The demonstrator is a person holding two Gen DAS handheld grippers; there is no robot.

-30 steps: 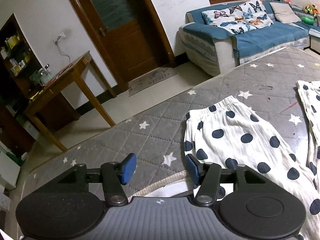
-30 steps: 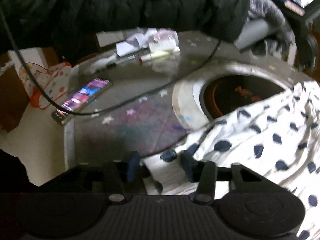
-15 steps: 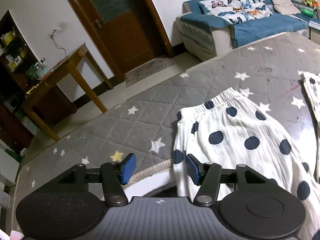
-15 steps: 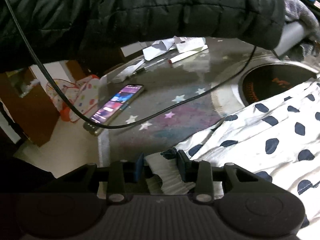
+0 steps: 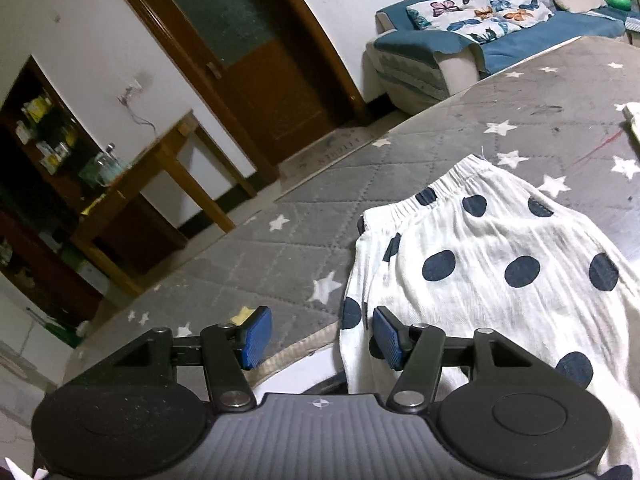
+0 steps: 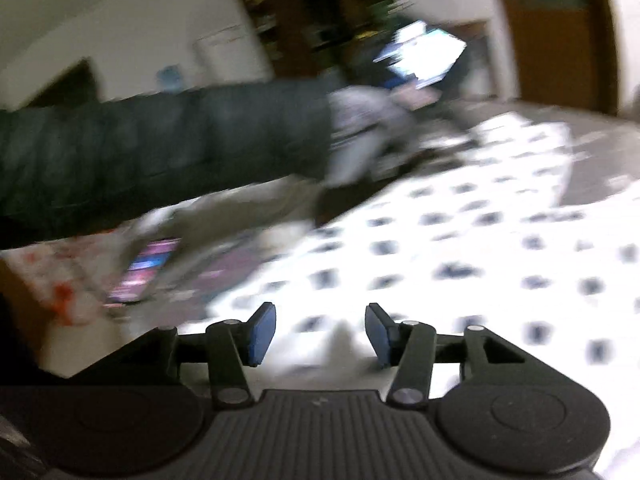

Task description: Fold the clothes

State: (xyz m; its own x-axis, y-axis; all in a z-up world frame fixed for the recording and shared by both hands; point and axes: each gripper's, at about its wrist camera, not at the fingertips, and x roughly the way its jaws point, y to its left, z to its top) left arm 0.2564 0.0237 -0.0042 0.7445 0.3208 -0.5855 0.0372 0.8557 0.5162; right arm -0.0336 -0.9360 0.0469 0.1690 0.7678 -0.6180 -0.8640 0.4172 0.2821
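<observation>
Both tongs, left [image 5: 318,336] and right [image 6: 320,334], apart over seemingly loose polka-dot garment [image 5: 500,264].

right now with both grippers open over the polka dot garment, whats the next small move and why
Probably ease the left gripper right, over the polka dot garment, and close on its edge. Its jaws stand open, with that edge by the right-hand pad. The right gripper is open too, its view badly blurred.

garment [image 5: 500,264] on mat [image 5: 280,248]
</observation>
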